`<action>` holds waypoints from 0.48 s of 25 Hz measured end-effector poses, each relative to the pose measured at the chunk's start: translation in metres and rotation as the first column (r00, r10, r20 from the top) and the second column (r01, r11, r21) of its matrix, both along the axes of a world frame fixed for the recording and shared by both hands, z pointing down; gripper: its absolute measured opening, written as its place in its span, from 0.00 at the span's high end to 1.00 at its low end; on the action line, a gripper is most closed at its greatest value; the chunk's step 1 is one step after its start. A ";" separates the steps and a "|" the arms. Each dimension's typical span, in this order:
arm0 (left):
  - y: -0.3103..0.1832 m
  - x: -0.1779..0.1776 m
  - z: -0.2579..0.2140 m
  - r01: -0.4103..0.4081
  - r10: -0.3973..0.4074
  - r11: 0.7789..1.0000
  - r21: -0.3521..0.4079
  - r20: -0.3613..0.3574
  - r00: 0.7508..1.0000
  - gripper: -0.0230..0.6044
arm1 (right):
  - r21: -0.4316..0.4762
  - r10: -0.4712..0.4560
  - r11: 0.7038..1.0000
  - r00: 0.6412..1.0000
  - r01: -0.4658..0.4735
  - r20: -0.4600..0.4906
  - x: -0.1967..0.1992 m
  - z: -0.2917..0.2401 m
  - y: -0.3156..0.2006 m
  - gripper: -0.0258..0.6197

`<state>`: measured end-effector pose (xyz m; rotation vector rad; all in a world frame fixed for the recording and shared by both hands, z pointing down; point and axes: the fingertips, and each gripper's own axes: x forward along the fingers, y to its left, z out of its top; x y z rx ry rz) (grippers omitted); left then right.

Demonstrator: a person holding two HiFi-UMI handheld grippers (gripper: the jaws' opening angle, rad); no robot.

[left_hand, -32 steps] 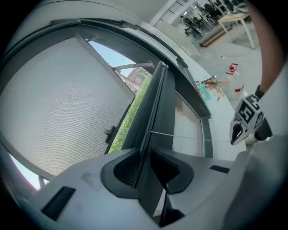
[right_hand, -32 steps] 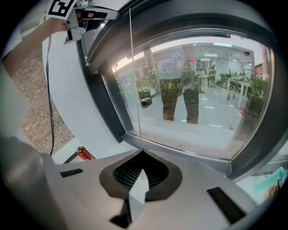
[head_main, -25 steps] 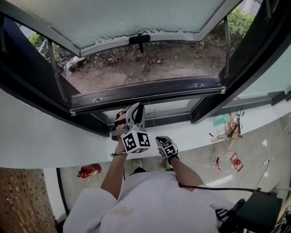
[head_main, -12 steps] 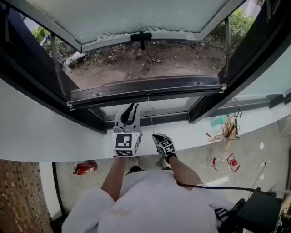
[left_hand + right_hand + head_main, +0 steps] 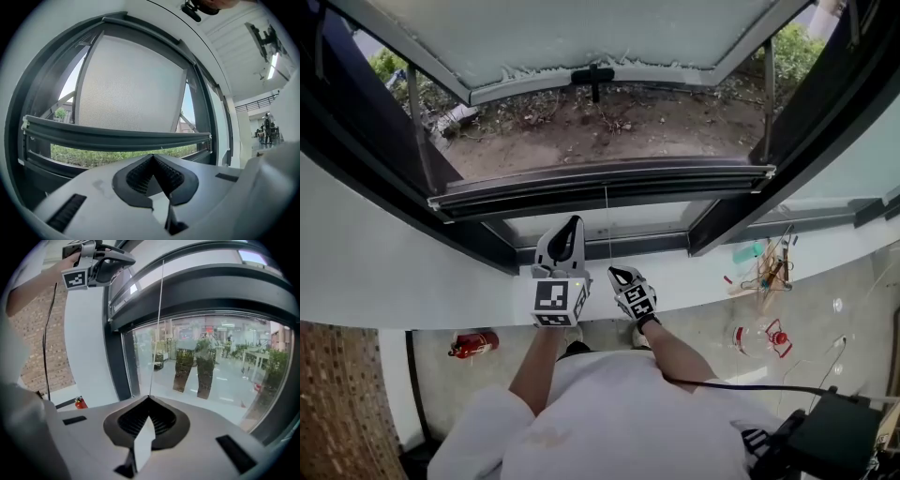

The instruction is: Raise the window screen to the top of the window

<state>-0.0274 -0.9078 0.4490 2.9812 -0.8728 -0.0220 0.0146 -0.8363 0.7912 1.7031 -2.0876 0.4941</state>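
Two grippers are reaching up under the window.
The right gripper (image 5: 615, 273) fingers are pinching the thin white string (image 5: 607, 225) hanging from the dark grey window screen bar (image 5: 600, 181), which is lying across the window above them. The left gripper (image 5: 574, 223) fingers are pressing together, empty.

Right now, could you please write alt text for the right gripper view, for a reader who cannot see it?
The right gripper is shut on a thin cord that runs straight up across the dark window frame. Behind it, a glass pane shows reflections. The left gripper appears at the top left.
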 end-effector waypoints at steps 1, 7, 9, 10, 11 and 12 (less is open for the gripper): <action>0.000 -0.002 0.000 0.005 -0.005 1.000 -0.005 -0.003 1.000 0.96 | 0.005 0.006 1.000 1.000 -0.006 0.005 0.001 0.000 0.000 0.96; -0.004 -0.007 0.004 0.030 -0.030 1.000 0.001 0.009 0.999 0.96 | 0.019 0.018 1.000 1.000 -0.019 0.012 0.003 -0.002 -0.004 0.96; -0.004 -0.009 0.006 0.035 -0.035 0.999 0.001 0.015 0.999 0.96 | 0.023 0.019 1.000 1.000 -0.020 0.014 0.002 -0.002 -0.005 0.96; -0.004 -0.010 0.006 0.037 -0.037 0.999 0.001 0.017 0.999 0.96 | 0.025 0.020 0.999 1.000 -0.020 0.014 0.002 -0.002 -0.005 0.96; -0.004 -0.010 0.007 0.040 -0.040 0.999 0.003 0.019 0.999 0.96 | 0.031 0.019 0.999 1.000 -0.020 0.015 0.001 -0.004 -0.007 0.96; -0.004 -0.011 0.007 0.042 -0.042 0.999 0.005 0.021 0.999 0.96 | 0.037 0.020 0.999 1.000 -0.021 0.017 0.001 -0.007 -0.009 0.96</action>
